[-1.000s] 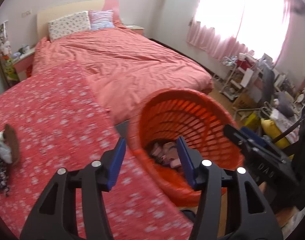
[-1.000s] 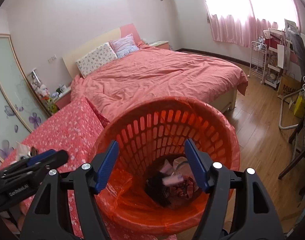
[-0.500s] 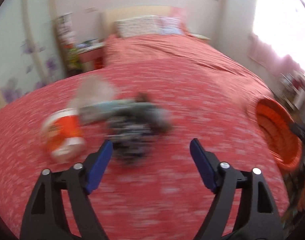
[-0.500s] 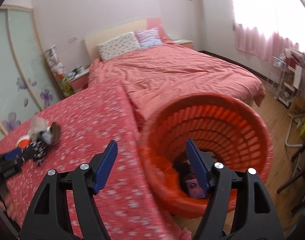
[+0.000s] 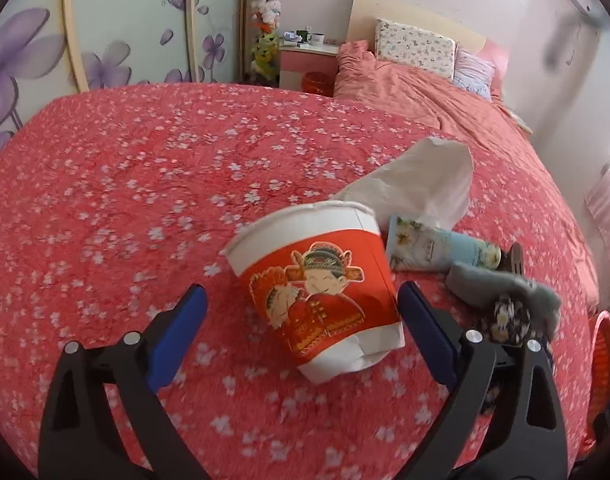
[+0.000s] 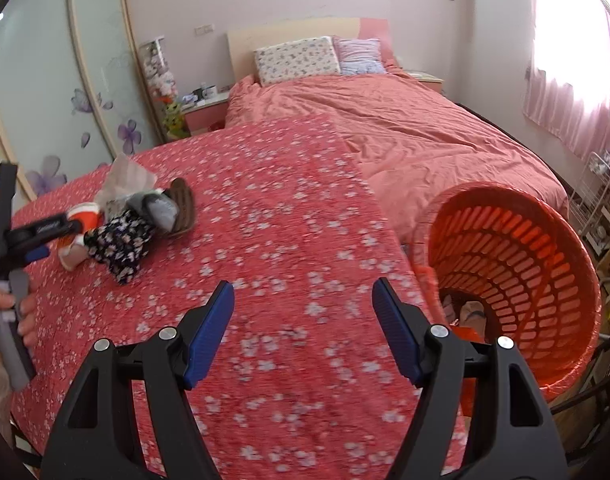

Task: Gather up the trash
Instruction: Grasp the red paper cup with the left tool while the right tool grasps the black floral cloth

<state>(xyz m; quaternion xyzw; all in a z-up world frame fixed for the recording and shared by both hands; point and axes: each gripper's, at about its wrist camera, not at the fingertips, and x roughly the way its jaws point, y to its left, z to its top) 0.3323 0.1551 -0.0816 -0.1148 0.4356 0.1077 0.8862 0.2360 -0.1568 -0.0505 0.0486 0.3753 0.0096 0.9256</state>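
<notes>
A red and white paper cup (image 5: 321, 288) lies tilted on the red flowered cloth (image 5: 145, 184). My left gripper (image 5: 301, 328) is open, its jaws on either side of the cup, not touching. Behind the cup lie a white plastic bag (image 5: 421, 184), a light blue packet (image 5: 433, 248) and grey and dark flowered fabric (image 5: 505, 300). In the right wrist view the same heap (image 6: 137, 216) lies far left, with the left gripper (image 6: 45, 236) at it. My right gripper (image 6: 303, 332) is open and empty above the cloth. The orange basket (image 6: 517, 280), tilted, holds trash.
A bed with a pink cover (image 6: 405, 128) and pillows (image 6: 297, 58) lies beyond the cloth. A bedside stand (image 5: 309, 64) and wardrobe doors with flowers (image 5: 105, 32) are at the back. A wire rack (image 6: 597, 196) stands at the right by the curtained window.
My left gripper swung from the basket to the heap and closed in on the paper cup. My right gripper turned left, so the basket now sits at its right.
</notes>
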